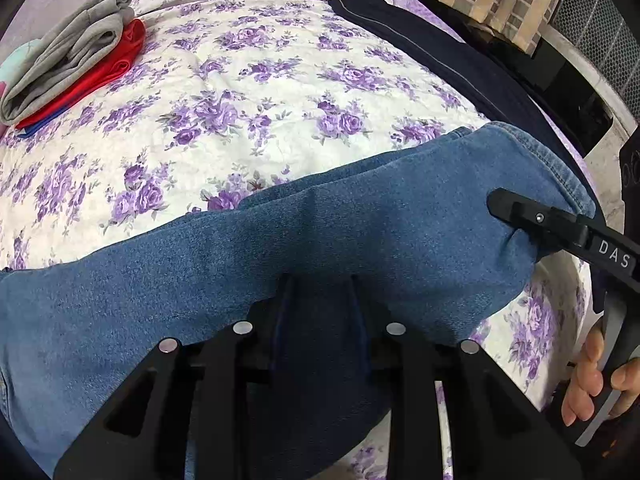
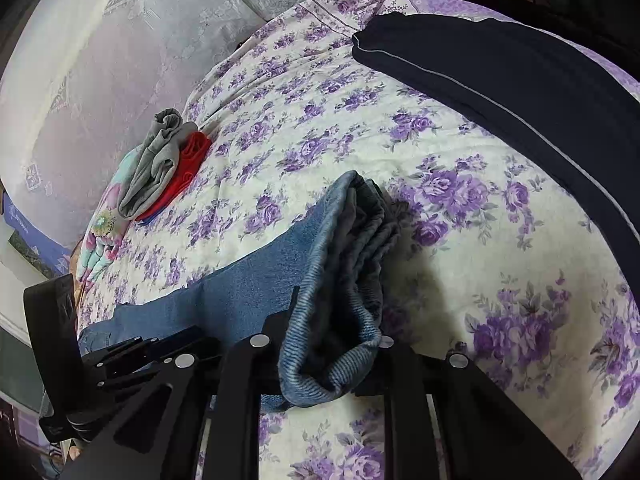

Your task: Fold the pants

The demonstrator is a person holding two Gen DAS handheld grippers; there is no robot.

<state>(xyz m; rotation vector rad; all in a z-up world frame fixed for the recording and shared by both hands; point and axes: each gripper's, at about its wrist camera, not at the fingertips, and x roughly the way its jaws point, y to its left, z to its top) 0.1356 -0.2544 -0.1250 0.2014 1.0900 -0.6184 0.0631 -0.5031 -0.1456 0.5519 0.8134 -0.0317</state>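
Jeans (image 1: pixel 280 240); "DAS" on right hand-held gripper (image 1: pixel 516 216)

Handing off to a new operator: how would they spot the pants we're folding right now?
Start at the floral bedspread with purple roses. Along its near edge lie the blue denim jeans, pinched by the left gripper and right gripper. Unlike the flat navy pants opposite or the folded grey garment on red, they are faded denim.
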